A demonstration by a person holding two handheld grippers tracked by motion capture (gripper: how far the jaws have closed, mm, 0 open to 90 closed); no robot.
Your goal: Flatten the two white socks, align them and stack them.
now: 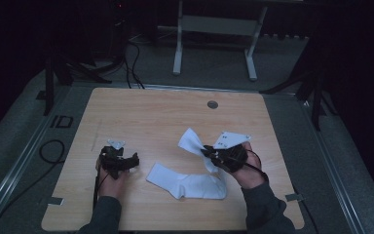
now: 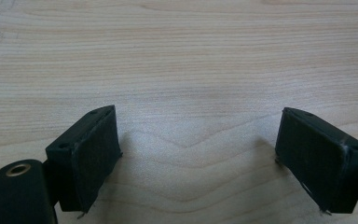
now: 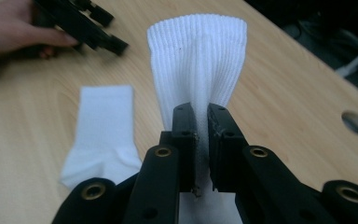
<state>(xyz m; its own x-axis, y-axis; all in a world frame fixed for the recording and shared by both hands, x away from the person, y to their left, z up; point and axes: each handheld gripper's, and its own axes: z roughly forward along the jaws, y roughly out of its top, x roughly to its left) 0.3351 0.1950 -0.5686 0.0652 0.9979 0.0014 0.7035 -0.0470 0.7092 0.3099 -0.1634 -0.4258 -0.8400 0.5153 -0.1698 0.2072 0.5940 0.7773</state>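
Two white socks are on the wooden table [image 1: 141, 117]. One sock [image 1: 182, 183] [image 3: 103, 130] lies flat near the front middle. My right gripper [image 1: 209, 153] [image 3: 202, 140] is shut on the second sock [image 1: 191, 141] [image 3: 198, 65], pinching it mid-length, with the ribbed cuff end lifted off the table and fanning out beyond the jaws. My left gripper [image 1: 129, 163] [image 2: 198, 154] rests low over bare wood at the front left, open, with nothing between its pads [image 2: 95, 158]. In the right gripper view the left gripper [image 3: 81, 23] and its hand sit at the upper left.
A round cable hole [image 1: 213, 104] [image 3: 356, 122] is set in the table near its far edge. Beyond the table stand a white frame [image 1: 214, 29] and dark tripod legs [image 1: 53, 73]. Cables [image 1: 53, 151] lie on the grey floor at the left.
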